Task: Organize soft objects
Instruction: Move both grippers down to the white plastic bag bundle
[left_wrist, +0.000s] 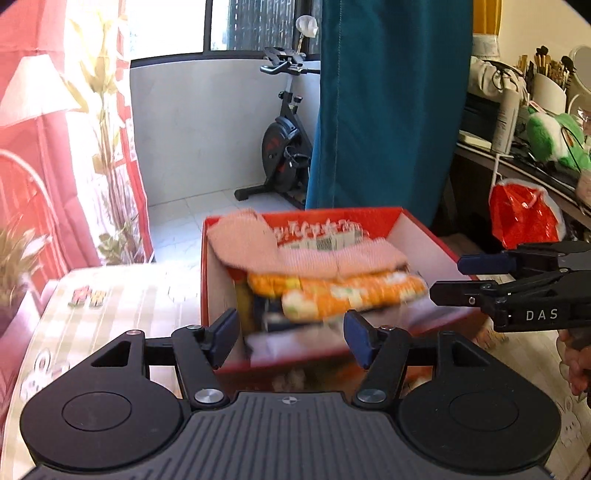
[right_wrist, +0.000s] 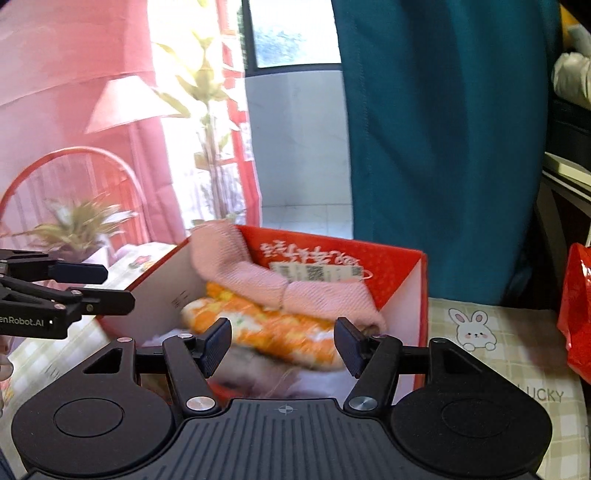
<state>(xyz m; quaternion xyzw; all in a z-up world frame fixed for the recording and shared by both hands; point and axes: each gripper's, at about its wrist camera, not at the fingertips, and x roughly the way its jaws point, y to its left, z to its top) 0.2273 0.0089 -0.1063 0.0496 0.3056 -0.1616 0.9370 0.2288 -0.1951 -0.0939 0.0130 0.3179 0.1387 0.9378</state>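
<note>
A red cardboard box (left_wrist: 432, 236) (right_wrist: 419, 295) stands on the checked tablecloth. Inside lie a pink knitted cloth (left_wrist: 295, 251) (right_wrist: 258, 277) on top and an orange-and-white patterned cloth (left_wrist: 343, 295) (right_wrist: 273, 328) under it. My left gripper (left_wrist: 291, 338) is open and empty at the box's near edge. My right gripper (right_wrist: 282, 345) is open and empty at the box's near side; it also shows in the left wrist view (left_wrist: 458, 278) at the box's right wall. The left gripper shows in the right wrist view (right_wrist: 118, 284) beside the box's left wall.
A checked tablecloth (right_wrist: 517, 354) with a rabbit print covers the table. A red plastic bag (left_wrist: 521, 218) (right_wrist: 576, 314) hangs at the right. A teal curtain (left_wrist: 384, 110), an exercise bike (left_wrist: 284, 140), a cluttered desk (left_wrist: 535, 122) and a potted plant (right_wrist: 77, 225) stand around.
</note>
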